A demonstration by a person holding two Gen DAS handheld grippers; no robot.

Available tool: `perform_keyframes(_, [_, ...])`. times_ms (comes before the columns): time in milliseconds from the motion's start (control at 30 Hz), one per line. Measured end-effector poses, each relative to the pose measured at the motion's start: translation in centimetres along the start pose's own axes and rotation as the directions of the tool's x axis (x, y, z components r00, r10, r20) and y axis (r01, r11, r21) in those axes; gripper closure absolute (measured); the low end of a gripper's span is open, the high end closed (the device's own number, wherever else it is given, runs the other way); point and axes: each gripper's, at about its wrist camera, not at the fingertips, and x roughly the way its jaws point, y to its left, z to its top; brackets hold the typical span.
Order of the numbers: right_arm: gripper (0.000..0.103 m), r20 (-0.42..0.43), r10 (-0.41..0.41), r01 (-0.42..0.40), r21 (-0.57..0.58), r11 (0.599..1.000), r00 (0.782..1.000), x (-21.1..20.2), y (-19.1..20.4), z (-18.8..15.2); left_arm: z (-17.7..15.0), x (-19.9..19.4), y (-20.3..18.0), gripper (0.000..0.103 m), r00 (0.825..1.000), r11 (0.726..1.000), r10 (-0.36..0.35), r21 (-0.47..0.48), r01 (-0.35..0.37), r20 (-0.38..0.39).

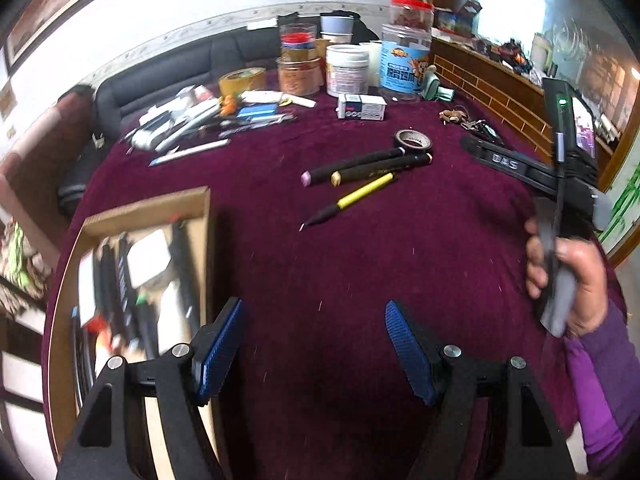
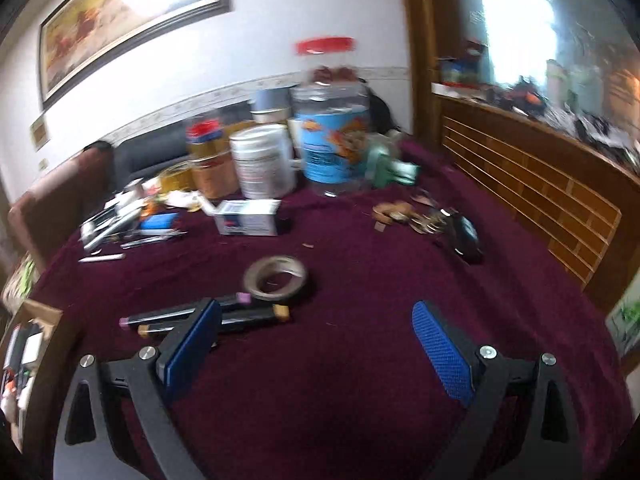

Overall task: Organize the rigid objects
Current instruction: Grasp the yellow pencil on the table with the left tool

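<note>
Two black markers with coloured end caps and a yellow-and-black pen lie mid-table on the maroon cloth, next to a grey tape roll. A cardboard box holding pens and white items sits at the left. My left gripper is open and empty over bare cloth, right of the box. My right gripper is open wide with nothing between its pads. The markers lie just beyond its left finger and the tape roll lies past them.
Jars and tubs stand at the table's far side, with a white carton and a heap of pens at the far left. Keys lie far right. A hand holds the other gripper at the right. A wooden ledge borders the table.
</note>
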Motion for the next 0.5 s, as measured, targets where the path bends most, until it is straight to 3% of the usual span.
perform_keyframes(267, [0.007, 0.007, 0.043, -0.043, 0.148, 0.988, 0.999, -0.2, -3.5, 1.1, 6.7, 8.6, -2.6, 0.028, 0.993, 0.996, -0.075, 0.038, 0.078, -0.088])
perform_keyframes(500, [0.007, -0.03, 0.061, -0.053, 0.217, 0.975, 0.998, 0.9, -5.2, 1.5, 8.7, 14.2, -4.3, 0.028, 0.993, 0.994, -0.032, 0.1, 0.044, -0.117])
